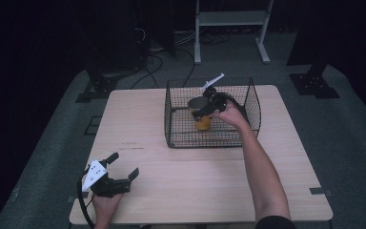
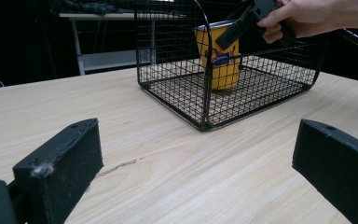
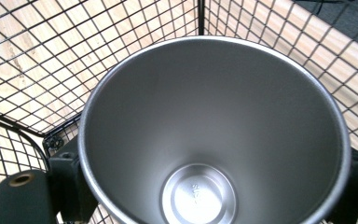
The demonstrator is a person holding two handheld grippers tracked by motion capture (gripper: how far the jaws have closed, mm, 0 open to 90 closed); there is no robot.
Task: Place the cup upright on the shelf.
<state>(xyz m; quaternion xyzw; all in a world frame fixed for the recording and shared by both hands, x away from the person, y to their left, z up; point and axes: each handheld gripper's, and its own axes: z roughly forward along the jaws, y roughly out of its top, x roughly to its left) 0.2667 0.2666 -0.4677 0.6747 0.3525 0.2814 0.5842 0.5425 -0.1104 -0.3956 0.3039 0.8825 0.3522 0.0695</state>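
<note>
**Yellow cup being held inside the wire basket**

A yellow cup [image 1: 202, 122] is being gripped by the right gripper [image 1: 205, 110] inside the black wire basket [image 1: 176, 138], which is sitting toward the far edge of the wooden table [image 1: 181, 181], right of centre. The cup is being kept upright near the middle of the basket floor, with open mesh all around it and the basket walls standing well clear of its sides. In the right gripper view, the black jaws are being pressed against the outside of the cup [image 3: 214, 130] at left and right, clamped on it just under the rim. The inside is showing as bare brushed metal with a round stamped base; in the left gripper view the outside of the cup [image 2: 221, 63] is showing yellow with a printed label.

The left gripper [image 1: 123, 171] is being held low near the table's near left corner, its jaws spread wide with nothing between them. A broad stretch of bare tabletop is lying between it and the basket.
</note>
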